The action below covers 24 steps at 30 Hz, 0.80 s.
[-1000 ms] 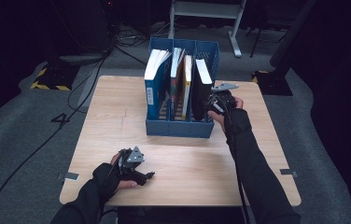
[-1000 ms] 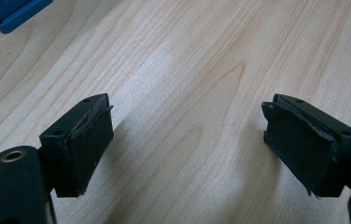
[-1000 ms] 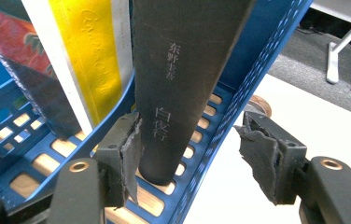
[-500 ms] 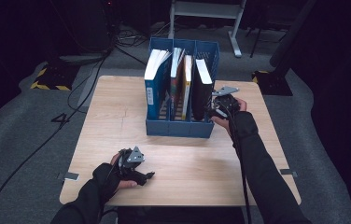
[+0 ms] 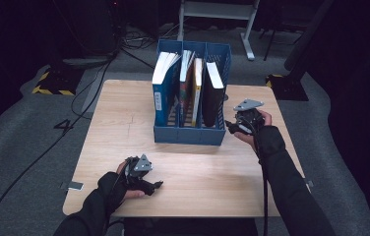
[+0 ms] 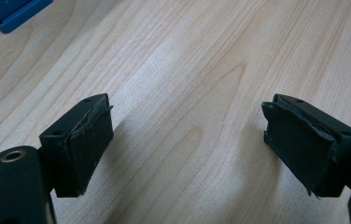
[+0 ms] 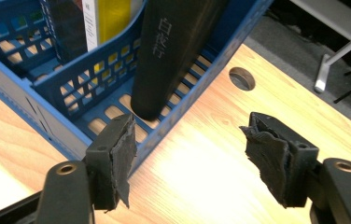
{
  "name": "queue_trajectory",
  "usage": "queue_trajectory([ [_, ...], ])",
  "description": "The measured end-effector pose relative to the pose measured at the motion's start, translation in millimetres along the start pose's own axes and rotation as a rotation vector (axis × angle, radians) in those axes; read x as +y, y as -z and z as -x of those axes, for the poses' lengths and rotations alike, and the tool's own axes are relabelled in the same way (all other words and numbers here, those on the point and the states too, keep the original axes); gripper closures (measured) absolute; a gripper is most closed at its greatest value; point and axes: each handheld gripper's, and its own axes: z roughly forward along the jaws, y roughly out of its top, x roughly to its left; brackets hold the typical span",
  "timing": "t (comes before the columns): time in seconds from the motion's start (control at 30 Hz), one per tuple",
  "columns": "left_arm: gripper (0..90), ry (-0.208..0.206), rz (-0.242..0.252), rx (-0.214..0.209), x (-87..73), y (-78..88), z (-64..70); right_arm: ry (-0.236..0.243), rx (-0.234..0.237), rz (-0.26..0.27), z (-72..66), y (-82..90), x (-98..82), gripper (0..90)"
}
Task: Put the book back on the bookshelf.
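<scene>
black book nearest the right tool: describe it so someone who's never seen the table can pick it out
Start at the blue file rack standing at the middle of the wooden table; it has three compartments side by side. The black book stands in the compartment on the side of the right tool, alone there. Its neighbours are blue, multicoloured and yellow; this one has a plain black cover with pale characters down its spine.

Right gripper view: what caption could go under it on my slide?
Open tongs over the wooden table, beside a blue file rack holding a black book.
</scene>
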Motion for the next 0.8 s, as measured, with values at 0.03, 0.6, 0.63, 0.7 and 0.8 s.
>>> queue_trajectory([
  [0.03, 15.2, 0.0, 0.0, 0.0, 0.0, 0.0, 0.0, 0.002, -0.001, 0.001, 0.3, 1.4, -1.4, 34.0],
  [0.6, 15.2, 0.001, 0.0, 0.0, 0.0, 0.0, 0.0, 0.031, 0.006, -0.008, 0.5, 21.0, -31.9, 30.9],
  [0.63, 15.2, 0.0, 0.0, 0.0, 0.0, 0.0, 0.0, 0.036, 0.009, -0.01, -0.5, 21.4, -33.7, 30.7],
  [0.7, 15.2, 0.001, 0.0, 0.0, 0.0, 0.0, 0.0, 0.047, 0.01, -0.019, -3.2, 22.7, -38.7, 29.5],
  [0.8, 15.2, 0.001, 0.001, 0.0, 0.0, 0.0, 0.0, 0.046, 0.012, -0.019, -4.8, 24.1, -42.0, 28.4],
])
